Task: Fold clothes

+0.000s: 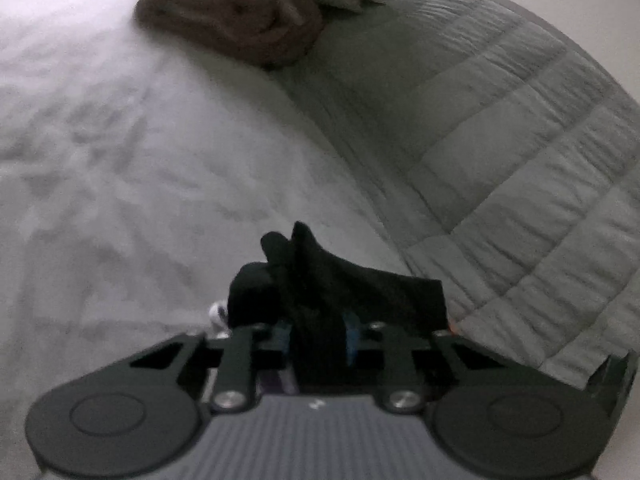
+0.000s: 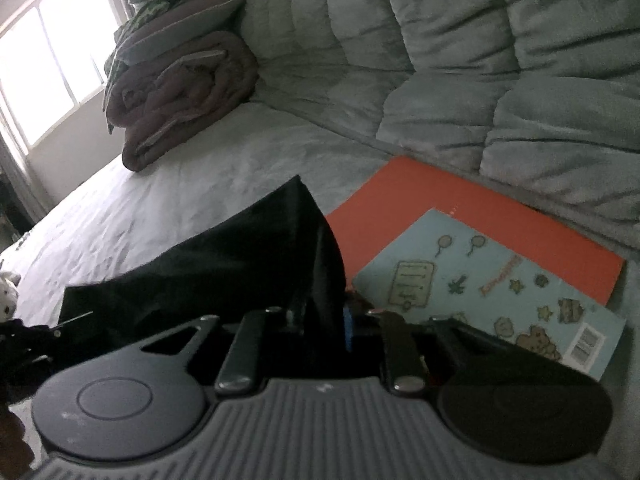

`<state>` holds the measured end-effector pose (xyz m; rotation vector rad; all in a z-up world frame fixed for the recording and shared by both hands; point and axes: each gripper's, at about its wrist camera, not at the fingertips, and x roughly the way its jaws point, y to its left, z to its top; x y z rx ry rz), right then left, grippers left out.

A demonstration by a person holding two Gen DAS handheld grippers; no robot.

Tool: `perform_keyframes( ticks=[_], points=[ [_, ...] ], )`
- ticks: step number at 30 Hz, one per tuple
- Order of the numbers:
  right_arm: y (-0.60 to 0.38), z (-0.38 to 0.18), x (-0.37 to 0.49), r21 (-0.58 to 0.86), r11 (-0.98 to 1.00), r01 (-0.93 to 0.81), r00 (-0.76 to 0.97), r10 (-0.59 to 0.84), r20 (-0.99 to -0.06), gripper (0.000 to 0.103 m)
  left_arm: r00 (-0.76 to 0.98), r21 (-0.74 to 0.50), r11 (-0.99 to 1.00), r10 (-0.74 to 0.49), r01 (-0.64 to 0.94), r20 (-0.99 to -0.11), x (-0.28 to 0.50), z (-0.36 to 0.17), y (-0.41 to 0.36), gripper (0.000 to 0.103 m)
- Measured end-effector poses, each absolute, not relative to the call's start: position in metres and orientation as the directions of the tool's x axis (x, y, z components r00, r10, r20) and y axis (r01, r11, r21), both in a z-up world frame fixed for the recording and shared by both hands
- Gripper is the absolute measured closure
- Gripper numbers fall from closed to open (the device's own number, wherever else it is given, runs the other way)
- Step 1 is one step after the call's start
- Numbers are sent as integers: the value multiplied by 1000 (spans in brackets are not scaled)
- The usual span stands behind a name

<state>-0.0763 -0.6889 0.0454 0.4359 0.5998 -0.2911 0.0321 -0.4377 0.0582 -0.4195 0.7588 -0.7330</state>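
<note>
A black garment (image 1: 340, 280) is pinched in my left gripper (image 1: 318, 336), bunched up over the jaws and lifted above the white bed sheet (image 1: 120, 160). My right gripper (image 2: 320, 320) is shut on another part of the same black garment (image 2: 224, 264), which stretches away to the left in a taut fold. The fingertips of both grippers are hidden by the cloth.
A rolled brown blanket (image 2: 180, 96) with pillows (image 2: 188, 12) on top lies at the bed's far end; it also shows in the left wrist view (image 1: 236, 12). A grey quilted duvet (image 2: 460, 60) runs along the right. An orange folder (image 2: 460, 216) and a light blue booklet (image 2: 480, 288) lie by it. A window (image 2: 48, 60) is at left.
</note>
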Motion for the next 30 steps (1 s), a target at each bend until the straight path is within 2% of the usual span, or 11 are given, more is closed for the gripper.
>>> perform_keyframes(
  ticks=[2,7,9,10,12,14,16,18,22,26,30],
  points=[
    [-688,46,-77,307,871,382,792,-138,-594,89,530,-535,683,-728,498,-436,22,64,-440,91],
    [-687,54,-83,326,880,345,832,-126,-540,91,596,-431,645,-759,631,-262,-17,85,-434,92],
    [-688,57,-83,330,880,341,835,-123,-536,91,603,-389,643,-762,659,-237,-26,87,-434,92],
    [-690,57,-82,329,877,349,828,-124,-547,91,605,-374,650,-757,662,-246,-28,85,-435,92],
    [-690,53,-78,305,878,368,803,-134,-581,91,606,-394,690,-723,607,-332,-20,71,-436,92],
    [-688,49,-75,288,885,366,794,-136,-592,91,587,-481,706,-705,521,-399,-5,54,-428,91],
    [-687,52,-76,297,883,362,803,-133,-581,88,558,-603,670,-725,433,-404,11,41,-416,88],
    [-687,55,-77,305,880,364,809,-137,-571,86,542,-653,642,-742,401,-396,19,36,-409,86],
    [-689,53,-77,289,879,380,796,-151,-586,85,557,-615,658,-733,435,-391,18,44,-408,73],
    [-696,61,-85,315,854,415,812,-191,-551,81,574,-655,649,-725,386,-380,27,49,-392,70],
    [-697,73,-92,341,847,408,853,-221,-472,81,674,-536,735,-644,415,-362,13,70,-390,73]
  ],
)
